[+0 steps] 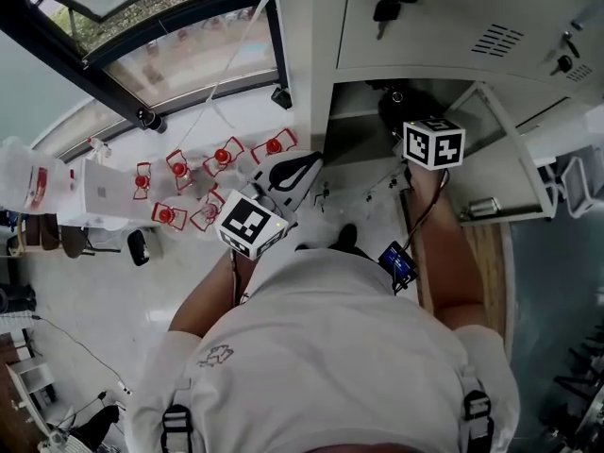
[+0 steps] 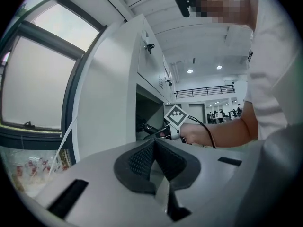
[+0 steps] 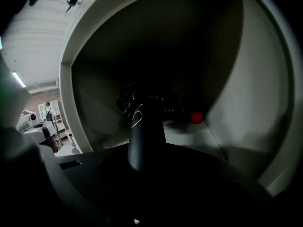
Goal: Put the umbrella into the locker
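Right gripper point(image 3: 140, 115) in open locker point(image 3: 258, 98), jaws narrow, tips at black umbrella point(image 3: 163, 105), grip too dark to call; left gripper point(image 2: 155, 144) outside, jaws pressed together, empty; square-marker cubes point(image 1: 435, 143) on both

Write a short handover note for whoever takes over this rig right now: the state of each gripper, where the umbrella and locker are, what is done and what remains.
Left gripper: shut, empty, held outside the locker.
Right gripper: reaching into the open compartment, apparently closed on the black umbrella by its handle. The view is dark, so check the grip.
Umbrella: far end already inside the compartment, handle towards you.
Door: open, swung to the right.
Done: umbrella is inside the compartment.
Left: release it, withdraw, and probably close the door.
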`<state>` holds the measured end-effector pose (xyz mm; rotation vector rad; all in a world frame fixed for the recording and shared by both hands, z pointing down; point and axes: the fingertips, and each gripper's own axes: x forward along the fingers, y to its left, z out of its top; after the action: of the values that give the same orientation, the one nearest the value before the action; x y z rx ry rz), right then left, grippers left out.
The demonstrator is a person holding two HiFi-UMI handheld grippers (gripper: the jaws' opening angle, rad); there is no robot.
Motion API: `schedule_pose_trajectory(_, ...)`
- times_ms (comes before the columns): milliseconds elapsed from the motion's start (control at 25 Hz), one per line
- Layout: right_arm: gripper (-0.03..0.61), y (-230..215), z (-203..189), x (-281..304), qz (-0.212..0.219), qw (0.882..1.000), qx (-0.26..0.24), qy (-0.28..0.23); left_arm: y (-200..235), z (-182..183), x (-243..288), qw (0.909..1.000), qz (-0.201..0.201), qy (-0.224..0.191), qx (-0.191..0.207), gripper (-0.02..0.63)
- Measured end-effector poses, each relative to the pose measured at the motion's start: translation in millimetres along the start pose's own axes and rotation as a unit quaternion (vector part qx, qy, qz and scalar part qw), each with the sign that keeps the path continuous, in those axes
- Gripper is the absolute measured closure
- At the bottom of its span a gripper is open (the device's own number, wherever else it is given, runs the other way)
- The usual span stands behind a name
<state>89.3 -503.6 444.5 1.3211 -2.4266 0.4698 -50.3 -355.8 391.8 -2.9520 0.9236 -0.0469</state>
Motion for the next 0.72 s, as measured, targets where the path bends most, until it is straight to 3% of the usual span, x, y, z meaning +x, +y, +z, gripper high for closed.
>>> schedule_pose_trajectory(160, 0.476, -2, 9, 13, 0.012, 1.0, -0.009, 0.015, -6, 9, 18, 0.9999, -0.01, -0.005, 0.006, 0.603)
schedule_pose_trajectory(400, 0.468, -17, 14, 26, -0.004, 0.998, -0.021, 0.052, -10, 13, 27, 0.9998, -0.01, -0.011, 0.009, 0.603)
schedule_pose_trajectory(720, 0.456, -17, 20, 40, -0.025, 0.992, -0.08, 0.094, -5, 13, 29, 0.9998, 0.0, -0.019, -0.005, 0.603)
